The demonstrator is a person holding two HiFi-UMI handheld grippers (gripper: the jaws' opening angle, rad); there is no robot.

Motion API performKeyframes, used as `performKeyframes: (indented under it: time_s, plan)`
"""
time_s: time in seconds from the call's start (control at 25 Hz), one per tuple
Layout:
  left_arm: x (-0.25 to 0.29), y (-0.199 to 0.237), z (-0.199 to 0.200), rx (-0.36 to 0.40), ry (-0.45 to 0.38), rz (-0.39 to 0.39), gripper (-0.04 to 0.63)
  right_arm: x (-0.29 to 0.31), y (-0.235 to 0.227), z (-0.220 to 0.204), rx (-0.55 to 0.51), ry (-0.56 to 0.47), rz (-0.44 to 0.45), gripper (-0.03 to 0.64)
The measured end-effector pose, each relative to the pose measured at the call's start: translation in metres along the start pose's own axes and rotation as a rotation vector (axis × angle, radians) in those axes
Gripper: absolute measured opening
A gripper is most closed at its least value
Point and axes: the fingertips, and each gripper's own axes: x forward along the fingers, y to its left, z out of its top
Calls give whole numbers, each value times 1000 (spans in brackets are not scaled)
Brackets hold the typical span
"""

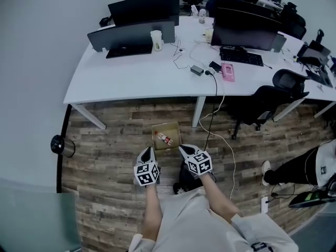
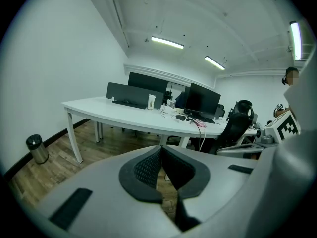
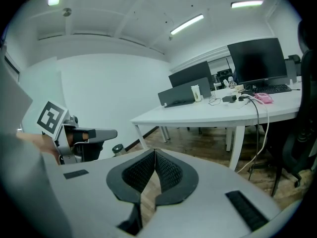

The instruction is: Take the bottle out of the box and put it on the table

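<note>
A small open cardboard box (image 1: 167, 136) stands on the wooden floor in front of the white table (image 1: 142, 76). In it lies a small bottle (image 1: 165, 139) with a red label. My left gripper (image 1: 149, 151) hovers just short of the box's near left corner, and my right gripper (image 1: 183, 149) is at its near right corner. In the left gripper view the left gripper (image 2: 161, 148) has its jaws together with nothing between them. The right gripper (image 3: 154, 151) looks the same in its own view. Neither gripper view shows the box or the bottle.
Monitors, keyboards, a white cup (image 1: 156, 40) and a pink item (image 1: 228, 71) crowd the table. A cable (image 1: 215, 112) hangs from it to the floor right of the box. A bin (image 1: 62, 146) stands at left, office chairs (image 1: 270, 103) at right, and a person's leg (image 1: 296, 168) at far right.
</note>
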Motion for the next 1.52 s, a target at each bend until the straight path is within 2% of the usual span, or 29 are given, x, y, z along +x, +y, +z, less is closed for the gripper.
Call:
performKeyframes:
  time_s: [0.24,0.44,0.76,1.0,1.28,1.52]
  plan:
    - [22,22,10,-8,7,19,15,23,-16,20,-15,-20,-14,38]
    - [51,23,11,14,49,-11,15,30,-44,27,50,-40,-65,38]
    - [129,30,33,84,106,-80,15,78,-105,38,182,-36,-102,38]
    - [176,49,51,87,136,-84,15,113,-135,56,193,-29,-122,38]
    - [222,43,48,116,193,-137,15,134,-176,60,303,-66,-167,38]
    - [245,51,38,122,231,-154,15,156,-192,52,320,-39,-168,38]
